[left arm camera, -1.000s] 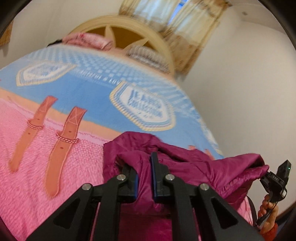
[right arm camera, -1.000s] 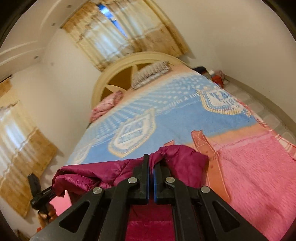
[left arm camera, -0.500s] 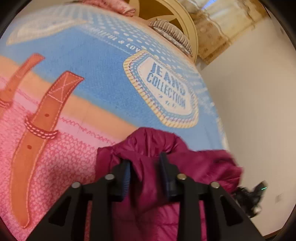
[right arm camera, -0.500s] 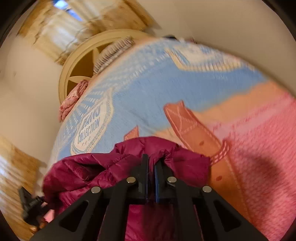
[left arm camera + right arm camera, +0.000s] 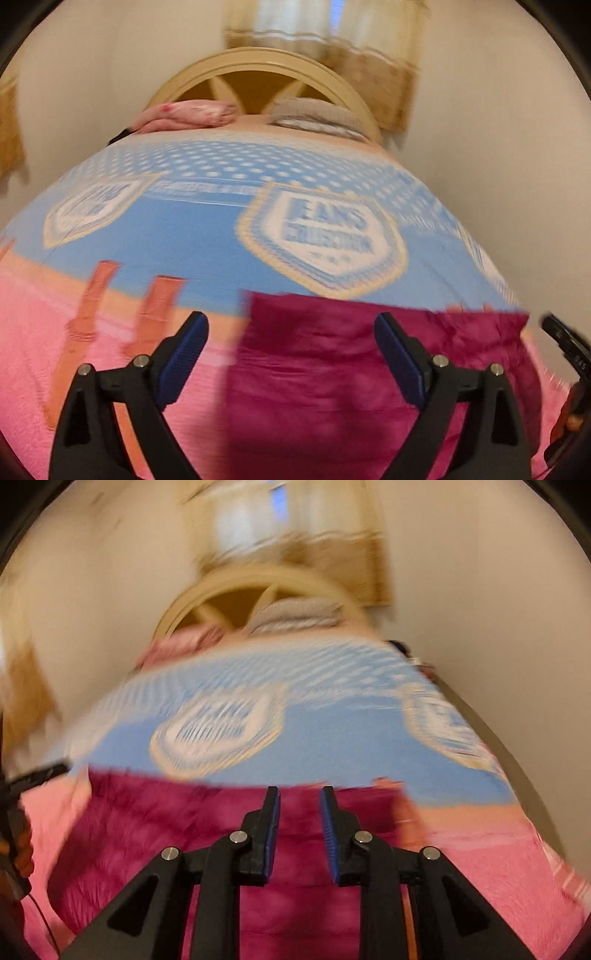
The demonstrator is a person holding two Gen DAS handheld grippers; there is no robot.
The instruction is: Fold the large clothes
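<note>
both grippers letting go over the magenta jacket

the left gripper [image 5: 291, 354] has its jaws spread wide and opening, nothing pinched; the magenta jacket [image 5: 332, 369] lies flat below and between its fingers, its far edge just past the tips. the right gripper [image 5: 299, 830] shows a narrow gap, jaws opening, pads off the cloth; the jacket [image 5: 147, 830] spreads under its fingers and off to their left. beyond both sets of fingertips runs the blue and pink bedspread [image 5: 184, 236], then pillows [image 5: 192, 114] against the headboard [image 5: 258, 70]. both views are blurred.
</note>
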